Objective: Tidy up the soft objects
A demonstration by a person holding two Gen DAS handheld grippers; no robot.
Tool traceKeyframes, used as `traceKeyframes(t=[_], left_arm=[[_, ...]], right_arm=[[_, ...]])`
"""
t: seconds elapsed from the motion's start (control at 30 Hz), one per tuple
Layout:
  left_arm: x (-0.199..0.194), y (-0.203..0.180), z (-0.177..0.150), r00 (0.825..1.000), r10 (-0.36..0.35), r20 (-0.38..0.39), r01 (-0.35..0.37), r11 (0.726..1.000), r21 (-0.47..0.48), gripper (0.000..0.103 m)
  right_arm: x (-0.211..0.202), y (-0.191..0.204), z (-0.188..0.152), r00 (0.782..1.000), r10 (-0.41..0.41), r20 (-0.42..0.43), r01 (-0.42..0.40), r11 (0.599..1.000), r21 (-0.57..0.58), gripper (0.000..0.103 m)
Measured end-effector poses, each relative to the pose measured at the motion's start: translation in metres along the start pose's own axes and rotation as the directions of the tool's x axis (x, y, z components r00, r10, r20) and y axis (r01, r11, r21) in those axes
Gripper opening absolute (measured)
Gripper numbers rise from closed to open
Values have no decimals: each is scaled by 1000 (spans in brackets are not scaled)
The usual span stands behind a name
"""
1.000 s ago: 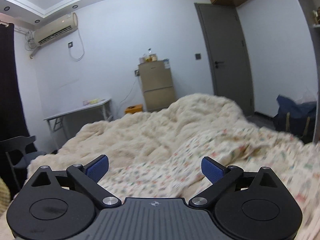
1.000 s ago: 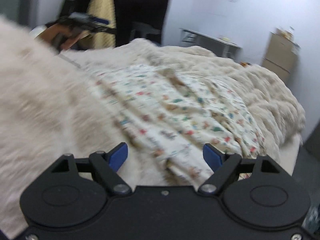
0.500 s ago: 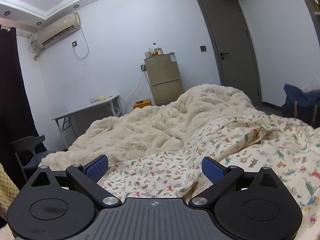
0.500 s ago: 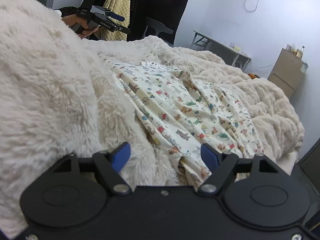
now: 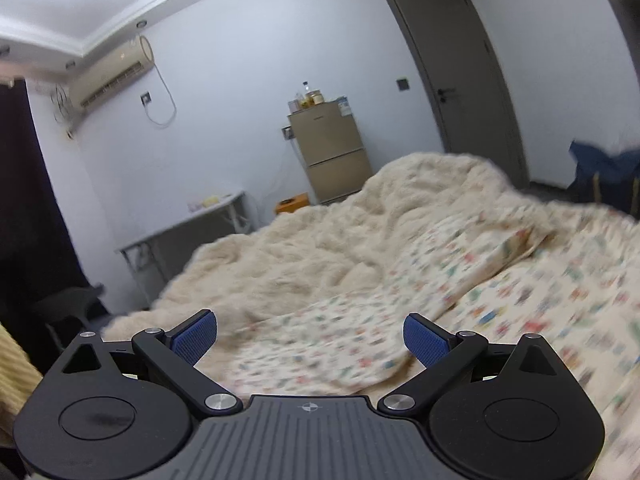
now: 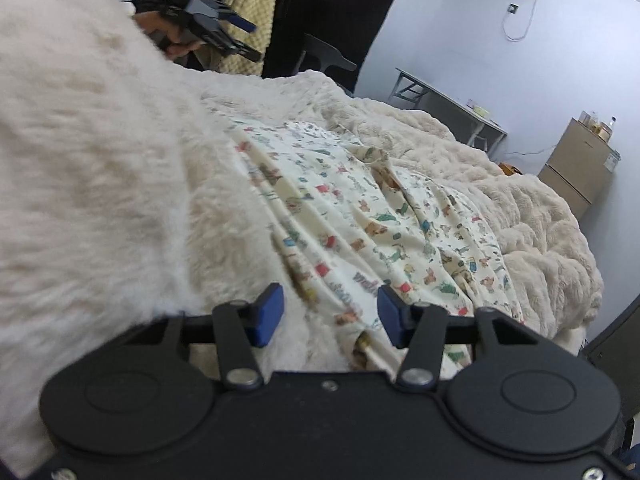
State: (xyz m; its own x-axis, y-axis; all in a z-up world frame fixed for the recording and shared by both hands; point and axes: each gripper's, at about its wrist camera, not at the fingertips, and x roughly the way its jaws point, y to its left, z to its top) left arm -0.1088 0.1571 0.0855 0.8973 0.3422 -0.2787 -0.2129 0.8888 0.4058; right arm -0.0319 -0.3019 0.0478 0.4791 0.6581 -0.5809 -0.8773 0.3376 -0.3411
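A cream fluffy blanket (image 5: 320, 248) lies rumpled over the bed, with a patterned sheet (image 5: 500, 288) turned up on top of it. My left gripper (image 5: 310, 338) hovers open just above the near edge of the sheet, nothing between its pads. In the right wrist view the fluffy blanket (image 6: 100, 160) bulks up on the left and the patterned sheet (image 6: 360, 208) runs down the middle. My right gripper (image 6: 328, 312) is low at the sheet's bunched near edge. Its jaws are narrowed, and fluffy and patterned fabric lie between them. The left gripper (image 6: 224, 36) shows far off, held in a hand.
A small fridge (image 5: 330, 156) with bottles on top stands against the far wall beside a grey door (image 5: 452, 80). A folding table (image 5: 180, 232) and dark chair (image 5: 68, 304) are on the left, a blue bag (image 5: 604, 176) on the right. A yellow cloth (image 6: 252, 12) hangs behind.
My right gripper's jaws have drawn closer together around the blanket's near edge. The left gripper has tilted and swung, blurring its view; it stays open.
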Motion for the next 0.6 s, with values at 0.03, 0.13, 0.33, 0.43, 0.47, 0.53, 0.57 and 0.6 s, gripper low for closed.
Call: traceKeyframes(t=[0.03, 0.13, 0.33, 0.43, 0.47, 0.53, 0.57, 0.6], left_arm=[[-1, 5, -4, 1000, 25, -13, -25, 1000, 16, 99], [-6, 44, -29, 991, 97, -91, -98, 995, -7, 100], [11, 150, -124, 924, 120, -363, -239, 923, -302, 100], [25, 172, -163, 930, -25, -366, -181, 836, -518, 99], [29, 173, -168, 931, -57, -360, -163, 819, -550, 99], [54, 163, -181, 922, -171, -348, -79, 795, -601, 99], [67, 157, -188, 912, -233, -337, -34, 777, -628, 99], [80, 149, -192, 898, -267, -350, -13, 779, -627, 99]], right_arm=[[4, -1, 1, 1000, 5, -8, -5, 1000, 7, 49], [18, -3, 0, 998, 53, -31, -53, 998, 18, 25], [4, 2, 1, 997, 76, -5, -76, 997, -26, 5], [-19, -5, -3, 995, 93, 46, -93, 996, 5, 4], [-25, -6, -5, 993, 103, 54, -104, 995, 7, 3], [-35, -6, -8, 986, 151, 74, -152, 988, 9, 0], [-37, -6, -8, 981, 179, 80, -181, 983, 10, 0], [-38, -5, -9, 976, 204, 80, -205, 979, 8, 0]])
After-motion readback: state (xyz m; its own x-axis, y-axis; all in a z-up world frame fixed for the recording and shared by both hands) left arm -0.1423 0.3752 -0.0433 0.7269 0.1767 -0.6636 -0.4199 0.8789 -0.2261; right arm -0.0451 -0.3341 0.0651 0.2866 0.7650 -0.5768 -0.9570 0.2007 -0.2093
